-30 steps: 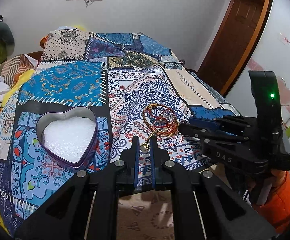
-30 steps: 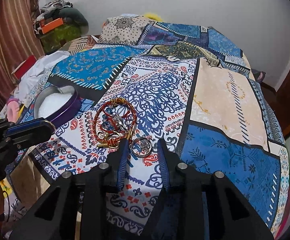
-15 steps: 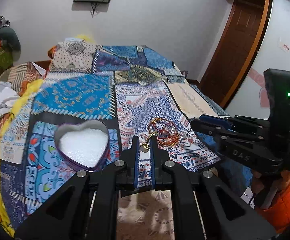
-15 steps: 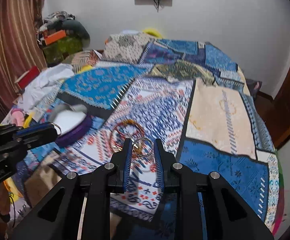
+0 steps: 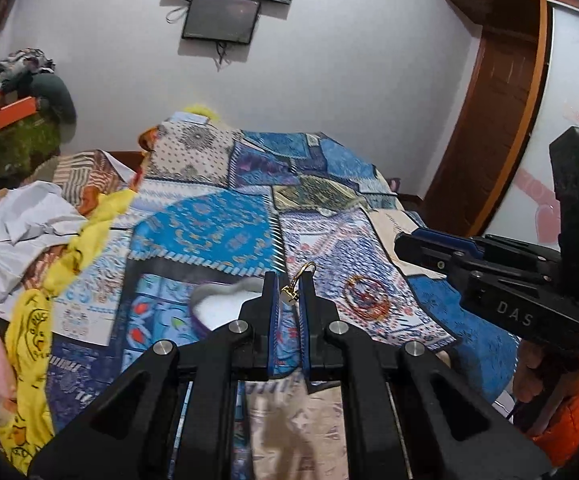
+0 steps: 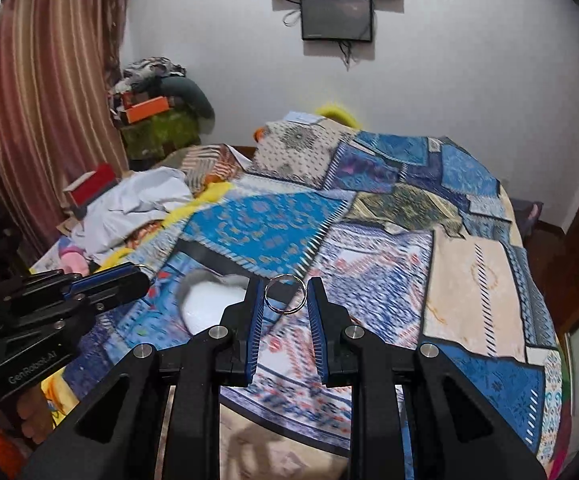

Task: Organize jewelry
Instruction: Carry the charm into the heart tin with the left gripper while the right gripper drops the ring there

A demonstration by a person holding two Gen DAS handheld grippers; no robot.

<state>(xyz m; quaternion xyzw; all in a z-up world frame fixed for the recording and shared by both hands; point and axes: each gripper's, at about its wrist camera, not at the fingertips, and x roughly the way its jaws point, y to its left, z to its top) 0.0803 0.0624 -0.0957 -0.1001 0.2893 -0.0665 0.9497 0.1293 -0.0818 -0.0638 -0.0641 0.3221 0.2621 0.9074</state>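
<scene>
- Biggest worry imo: the left gripper (image 5: 289,300) only has that little gold earring (image 5: 294,285) by a sliver. The hook pokes up past the tips and the small charm sits right at the edge of the pads, so a jolt or a slight loosening could let it drop onto the busy patchwork bedspread (image 5: 225,236), where it'd be a pain to spot.
- The silver ring (image 6: 285,293) in the right gripper (image 6: 285,300) is pinched across its width at the very fingertips. It's round and hard, so my guess is it could twist or pop out if the squeeze goes uneven.
- Both grippers sit close together, so aiming both at the heart-shaped tin (image 5: 225,304) at once could make them bump. The tin lies on the bed just beyond the left gripper's tips, white padding inside.
- A release from up high could make either piece bounce off that padding and over the rim.
- Claw state: left jaws are almost fully closed, clamped on the earring. Right jaws are a bit wider, clenched on the ring.
- The pile of red and gold bangles (image 5: 365,300) is on the bedspread, right of the tin, untouched.
</scene>
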